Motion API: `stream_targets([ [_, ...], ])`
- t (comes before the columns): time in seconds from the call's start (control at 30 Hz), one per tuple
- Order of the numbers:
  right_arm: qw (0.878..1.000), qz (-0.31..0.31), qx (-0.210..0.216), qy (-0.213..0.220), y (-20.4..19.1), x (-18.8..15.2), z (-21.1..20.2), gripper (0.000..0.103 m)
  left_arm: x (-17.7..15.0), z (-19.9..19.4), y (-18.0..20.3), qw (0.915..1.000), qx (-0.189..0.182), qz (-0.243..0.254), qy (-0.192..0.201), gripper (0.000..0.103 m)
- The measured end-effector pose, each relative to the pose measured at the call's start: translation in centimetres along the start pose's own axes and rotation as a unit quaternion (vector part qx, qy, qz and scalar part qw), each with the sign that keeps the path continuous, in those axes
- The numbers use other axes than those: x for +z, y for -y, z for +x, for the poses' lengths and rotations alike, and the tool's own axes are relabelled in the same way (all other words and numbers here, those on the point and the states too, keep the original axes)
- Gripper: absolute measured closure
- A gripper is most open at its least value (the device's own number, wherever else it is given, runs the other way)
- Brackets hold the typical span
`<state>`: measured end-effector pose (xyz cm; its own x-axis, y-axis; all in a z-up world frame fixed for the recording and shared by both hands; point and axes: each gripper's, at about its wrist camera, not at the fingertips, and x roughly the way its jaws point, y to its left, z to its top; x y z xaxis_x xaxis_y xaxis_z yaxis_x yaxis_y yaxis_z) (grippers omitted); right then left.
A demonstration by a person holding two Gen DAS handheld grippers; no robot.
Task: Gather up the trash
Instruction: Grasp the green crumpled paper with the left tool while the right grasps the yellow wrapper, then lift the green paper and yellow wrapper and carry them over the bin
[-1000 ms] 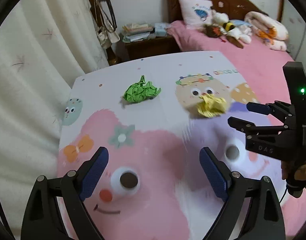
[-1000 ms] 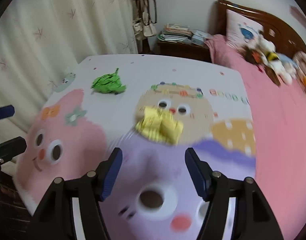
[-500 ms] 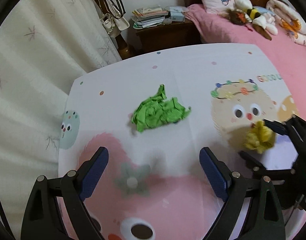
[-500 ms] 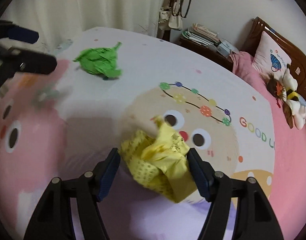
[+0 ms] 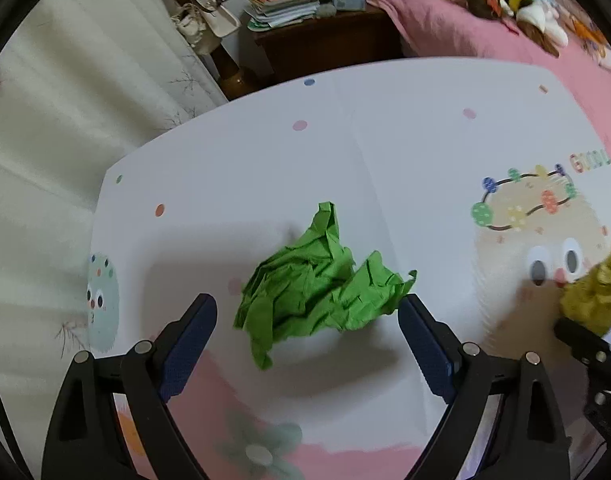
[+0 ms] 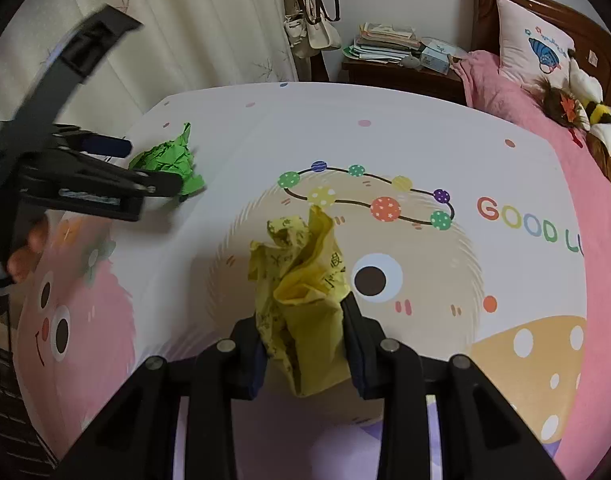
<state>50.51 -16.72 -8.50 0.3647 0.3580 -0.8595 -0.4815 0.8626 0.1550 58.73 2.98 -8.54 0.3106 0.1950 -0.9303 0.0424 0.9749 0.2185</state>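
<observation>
Both fingers of the right gripper (image 6: pixel 303 336) are closing on the crumpled yellow paper (image 6: pixel 301 300), which is sitting between the blue pads with each pad pressing against a side of it. That wad is lying on the cartoon tablecloth (image 6: pixel 385 132), on the tan round-faced figure printed there, just beside its big white eye.

Over by the crumpled green paper (image 5: pixel 317 284), the left gripper (image 5: pixel 307 320) is hovering with its jaws standing wide apart. Its right pad is just reaching the paper's right edge, while the left pad is standing clear of the wad. Nothing is being squeezed there. The green paper is resting on the white part of the tablecloth, near the cloth's left edge and just beyond the pink figure. In the right wrist view a hand (image 6: pixel 23 248) is holding the left gripper's handle, and the green wad is showing partly behind that gripper's fingers.

Farther from the green paper, past the far edge of the tablecloth, a dark wooden nightstand (image 5: pixel 325 44) is carrying a stack of books and papers (image 5: pixel 285 2). Cream curtains (image 5: pixel 65 100) are hanging to the left of it, with bags (image 5: pixel 205 24) dangling alongside. To the right, a pink bed (image 6: pixel 585 128) is holding a printed pillow (image 6: pixel 537 52) and stuffed toys (image 6: pixel 585 116).
</observation>
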Motion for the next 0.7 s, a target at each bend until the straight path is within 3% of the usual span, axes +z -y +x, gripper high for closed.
stream_targets([
  [0.2,1.000,0.012,0.009,0.000,0.5,-0.1,0.0,0.070,0.6,2.2,-1.1,0.9993,-0.025,-0.015,-0.024,0.017],
  [0.3,1.000,0.009,0.003,0.000,0.3,0.0,0.1,0.070,0.6,2.2,-1.7,0.9970,-0.063,-0.040,-0.022,0.039],
  [0.37,1.000,0.013,-0.001,0.000,0.3,0.1,0.2,0.071,0.3,2.0,-1.8,0.9939,-0.090,-0.058,-0.025,0.070],
  [0.57,0.998,0.060,0.010,-0.024,0.2,-0.1,-0.2,0.073,-2.5,-0.2,-0.2,0.9959,-0.074,-0.048,-0.017,0.073],
  [0.7,0.995,0.088,0.019,-0.036,-0.7,-1.8,-1.1,0.073,-6.3,-3.3,0.3,0.9946,-0.090,-0.053,-0.004,0.073],
])
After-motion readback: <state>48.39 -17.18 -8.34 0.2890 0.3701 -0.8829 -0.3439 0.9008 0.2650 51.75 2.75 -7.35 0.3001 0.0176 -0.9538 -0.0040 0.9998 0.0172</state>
